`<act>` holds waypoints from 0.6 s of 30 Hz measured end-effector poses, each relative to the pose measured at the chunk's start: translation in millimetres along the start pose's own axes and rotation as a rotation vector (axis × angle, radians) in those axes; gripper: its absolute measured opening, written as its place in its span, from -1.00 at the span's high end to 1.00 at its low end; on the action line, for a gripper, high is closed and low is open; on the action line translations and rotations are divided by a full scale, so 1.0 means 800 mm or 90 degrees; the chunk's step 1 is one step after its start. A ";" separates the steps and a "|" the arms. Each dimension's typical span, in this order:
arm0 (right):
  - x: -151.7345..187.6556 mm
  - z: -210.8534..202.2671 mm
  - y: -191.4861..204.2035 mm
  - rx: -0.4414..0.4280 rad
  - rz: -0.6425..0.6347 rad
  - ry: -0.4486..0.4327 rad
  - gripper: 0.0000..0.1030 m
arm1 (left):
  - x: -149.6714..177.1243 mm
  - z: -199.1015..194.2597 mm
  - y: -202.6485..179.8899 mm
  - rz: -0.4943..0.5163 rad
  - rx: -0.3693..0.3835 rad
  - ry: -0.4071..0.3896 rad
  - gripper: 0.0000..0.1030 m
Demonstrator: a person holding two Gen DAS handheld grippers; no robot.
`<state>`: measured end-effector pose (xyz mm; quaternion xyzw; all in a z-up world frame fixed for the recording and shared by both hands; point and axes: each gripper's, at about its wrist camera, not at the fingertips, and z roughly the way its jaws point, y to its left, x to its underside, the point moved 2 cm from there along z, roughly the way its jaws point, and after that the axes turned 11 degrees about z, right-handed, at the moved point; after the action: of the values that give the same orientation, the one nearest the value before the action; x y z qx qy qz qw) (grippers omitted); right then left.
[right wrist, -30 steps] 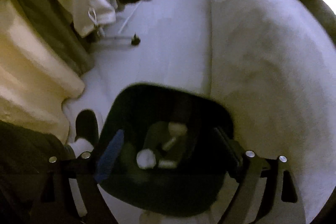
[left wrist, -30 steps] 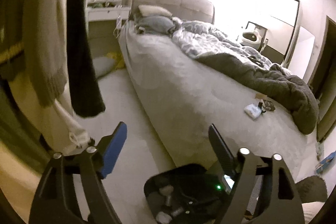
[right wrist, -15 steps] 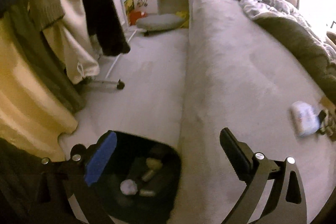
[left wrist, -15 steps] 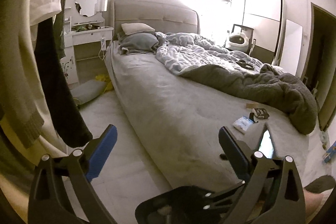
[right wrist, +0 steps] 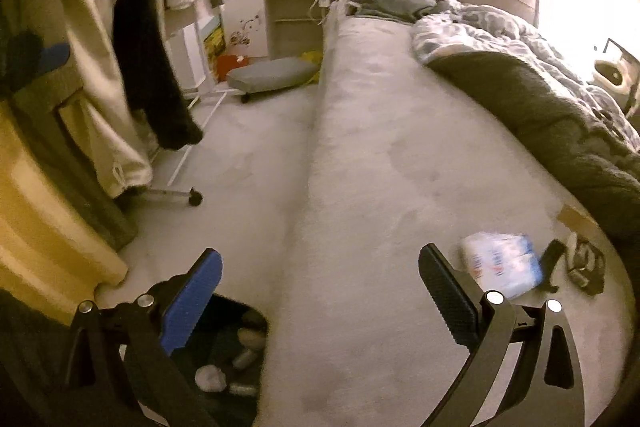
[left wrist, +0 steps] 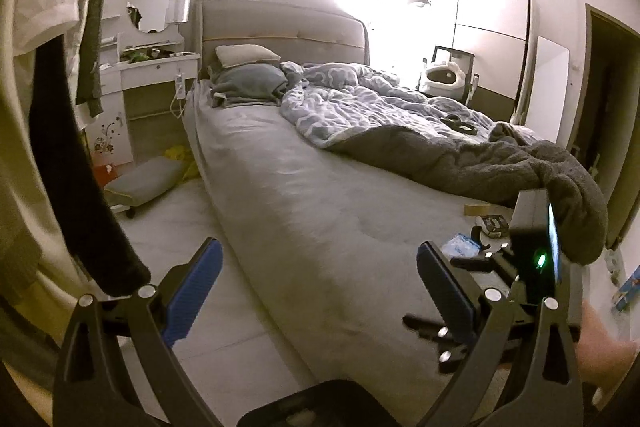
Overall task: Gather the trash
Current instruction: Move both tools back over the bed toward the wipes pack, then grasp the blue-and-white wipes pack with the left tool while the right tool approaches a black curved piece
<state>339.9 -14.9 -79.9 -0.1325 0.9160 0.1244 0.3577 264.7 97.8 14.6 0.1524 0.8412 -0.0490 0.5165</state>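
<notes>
While both claws stand wide apart with nothing between their pads, the next piece of trash is a judgement call, and the likeliest candidate is the white and blue packet [right wrist: 502, 269] lying on the bare grey sheet of the bed [right wrist: 380, 155]. Seen from the right gripper [right wrist: 320, 287], it sits just ahead and to the right of the black pad, near the bed's far corner. A small cluster of dark oddments [right wrist: 582, 263] lies just beyond it, and a strip of brown card [right wrist: 574, 217] lies further ahead by the edge of the dark blanket [right wrist: 560, 115].

The black bin [right wrist: 232, 355] is low and to the left of that gripper, partly behind the blue pad, with several pale scraps already inside. From the left gripper [left wrist: 320, 287] only the bin's rim [left wrist: 316, 403] shows, directly below the claw.

To do this step well, the right claw should probably swing right until the packet is centred between the pads, then tip down onto it and close across its narrower side. The packet looks soft and crinkly, so a shallow pinch might slip off; pressing slightly into the sheet before closing should help. Snagging the sheet or the dark oddments beside it is the risk.
</notes>
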 end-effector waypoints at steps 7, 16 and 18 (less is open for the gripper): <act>-0.022 -0.003 -0.049 0.011 0.041 -0.010 -0.93 | -0.001 0.042 -0.007 -0.008 0.018 0.026 -0.92; -0.044 -0.011 -0.126 0.057 0.105 -0.035 -0.91 | -0.004 0.090 -0.034 0.006 0.066 0.033 -0.92; -0.047 -0.010 -0.144 0.071 0.117 -0.035 -0.73 | -0.004 0.098 -0.040 0.010 0.076 0.038 -0.92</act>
<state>399.4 -119.0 -63.5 -0.0243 0.9195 0.1092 0.3768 323.1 48.2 -20.9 0.1905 0.8504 -0.0906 0.4819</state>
